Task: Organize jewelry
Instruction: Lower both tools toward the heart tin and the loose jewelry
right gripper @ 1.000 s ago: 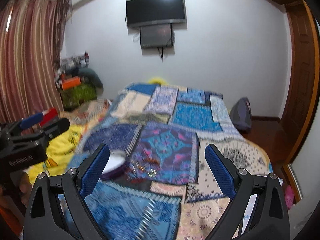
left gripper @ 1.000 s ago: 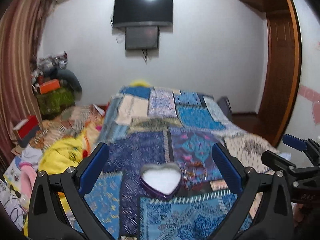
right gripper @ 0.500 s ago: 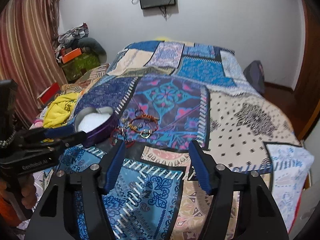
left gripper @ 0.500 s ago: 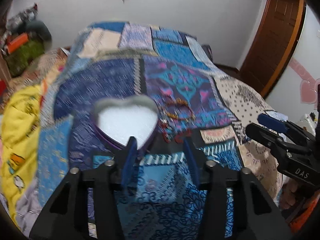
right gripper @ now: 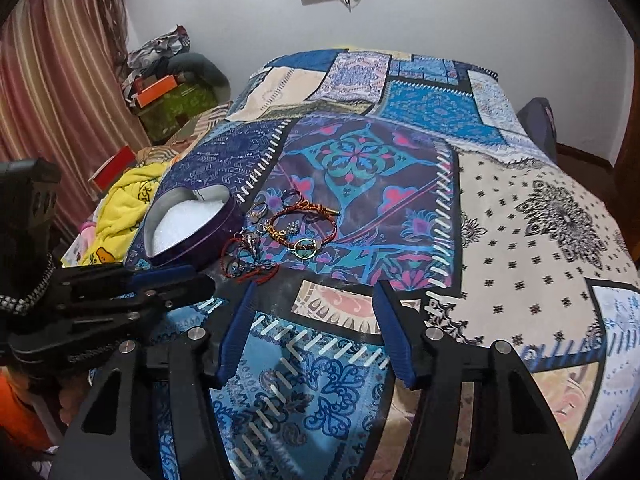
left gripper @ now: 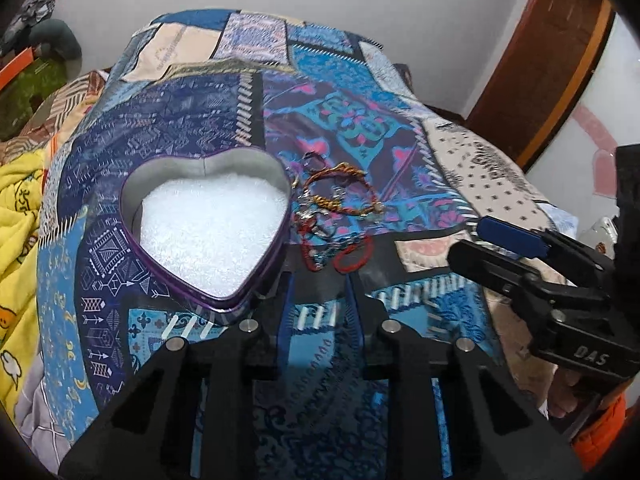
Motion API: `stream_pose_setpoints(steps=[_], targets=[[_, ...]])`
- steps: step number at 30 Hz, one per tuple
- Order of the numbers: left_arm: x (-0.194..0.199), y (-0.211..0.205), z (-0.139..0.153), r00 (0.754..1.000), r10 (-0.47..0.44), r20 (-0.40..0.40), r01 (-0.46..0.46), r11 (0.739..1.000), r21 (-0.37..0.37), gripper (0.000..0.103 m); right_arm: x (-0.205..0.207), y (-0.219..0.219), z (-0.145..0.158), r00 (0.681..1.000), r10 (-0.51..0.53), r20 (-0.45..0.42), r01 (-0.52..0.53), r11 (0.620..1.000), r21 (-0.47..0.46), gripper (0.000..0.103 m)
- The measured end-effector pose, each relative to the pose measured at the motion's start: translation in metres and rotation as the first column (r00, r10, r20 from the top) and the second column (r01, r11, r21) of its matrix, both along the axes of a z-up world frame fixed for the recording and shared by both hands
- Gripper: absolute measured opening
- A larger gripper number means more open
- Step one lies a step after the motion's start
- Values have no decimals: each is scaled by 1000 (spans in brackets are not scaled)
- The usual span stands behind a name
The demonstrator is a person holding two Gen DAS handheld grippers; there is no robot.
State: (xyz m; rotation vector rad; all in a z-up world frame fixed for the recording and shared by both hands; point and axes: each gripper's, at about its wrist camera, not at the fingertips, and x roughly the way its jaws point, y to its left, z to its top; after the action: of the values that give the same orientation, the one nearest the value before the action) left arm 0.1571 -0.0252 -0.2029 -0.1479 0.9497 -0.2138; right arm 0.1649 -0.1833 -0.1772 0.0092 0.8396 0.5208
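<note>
A purple heart-shaped tin [left gripper: 160, 248] with white padding inside sits open on the patchwork bedspread; it also shows in the right wrist view [right gripper: 208, 228]. Right of it lies a tangle of jewelry [left gripper: 336, 216]: braided orange and red bracelets, rings and small charms, also in the right wrist view [right gripper: 280, 236]. My left gripper [left gripper: 318, 284] hovers just before the near red bracelet, jaws narrowed to a small gap and empty. My right gripper [right gripper: 316, 292] is open and empty, a little short of the jewelry.
The patchwork bedspread [right gripper: 520, 216] covers the bed. A yellow blanket [left gripper: 16, 200] lies off the left edge. Boxes and clutter [right gripper: 168, 84] stand by the striped curtain. A wooden door [left gripper: 548, 56] is at the right.
Both grippers have tilted down and moved closer to the tin and jewelry. Both jaw pairs have narrowed, the left much more.
</note>
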Motion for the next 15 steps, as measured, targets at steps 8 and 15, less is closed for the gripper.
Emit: stream_pose_setpoints(steps=[8,15], targets=[[21,3,-6,999,36,-3,-36,999,1,20,6,-4,-7,1000,-5,-30,5,1000,1,56],[28,-2,-10,999,32,9,-32,999,25,2,13,-2,-8,999,5,-36,-5,1000,-8,56]])
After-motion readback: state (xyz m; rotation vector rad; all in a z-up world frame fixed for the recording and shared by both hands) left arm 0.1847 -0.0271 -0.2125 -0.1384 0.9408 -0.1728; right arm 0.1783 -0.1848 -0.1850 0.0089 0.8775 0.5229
